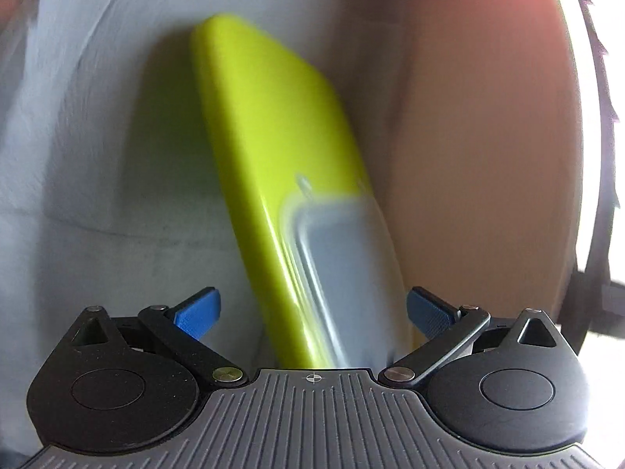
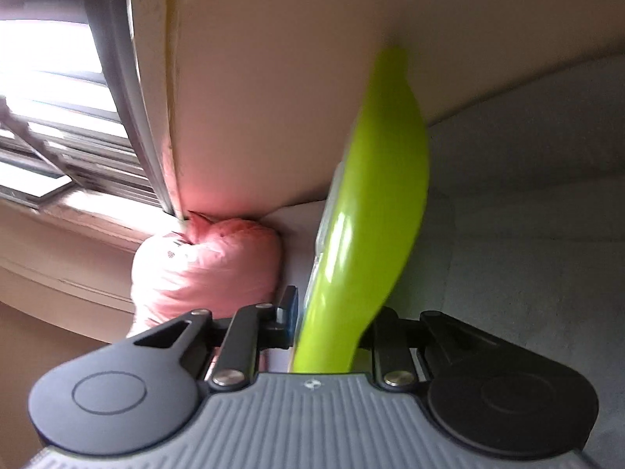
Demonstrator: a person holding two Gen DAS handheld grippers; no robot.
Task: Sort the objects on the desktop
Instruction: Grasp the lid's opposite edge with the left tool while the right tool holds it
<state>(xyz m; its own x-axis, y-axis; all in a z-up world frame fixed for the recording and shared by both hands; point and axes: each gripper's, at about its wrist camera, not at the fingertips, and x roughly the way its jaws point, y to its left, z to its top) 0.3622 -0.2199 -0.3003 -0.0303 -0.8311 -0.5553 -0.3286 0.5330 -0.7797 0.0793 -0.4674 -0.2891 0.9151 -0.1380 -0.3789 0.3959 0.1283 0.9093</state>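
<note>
A lime-green flat case (image 1: 269, 164) with a translucent grey lid part (image 1: 343, 273) fills the middle of the left wrist view, blurred. It lies between the blue pads (image 1: 199, 312) of my left gripper (image 1: 312, 314), which stands wide open with both pads apart from it. In the right wrist view the same green case (image 2: 375, 203) stands on edge. My right gripper (image 2: 332, 318) is shut on its near end, one dark pad (image 2: 289, 308) on each side.
A grey cloth surface (image 1: 97, 195) lies under the case. A tan panel (image 2: 273, 78) stands behind it. A pink bag (image 2: 203, 269) lies at its foot, beside a window with blinds (image 2: 50, 117).
</note>
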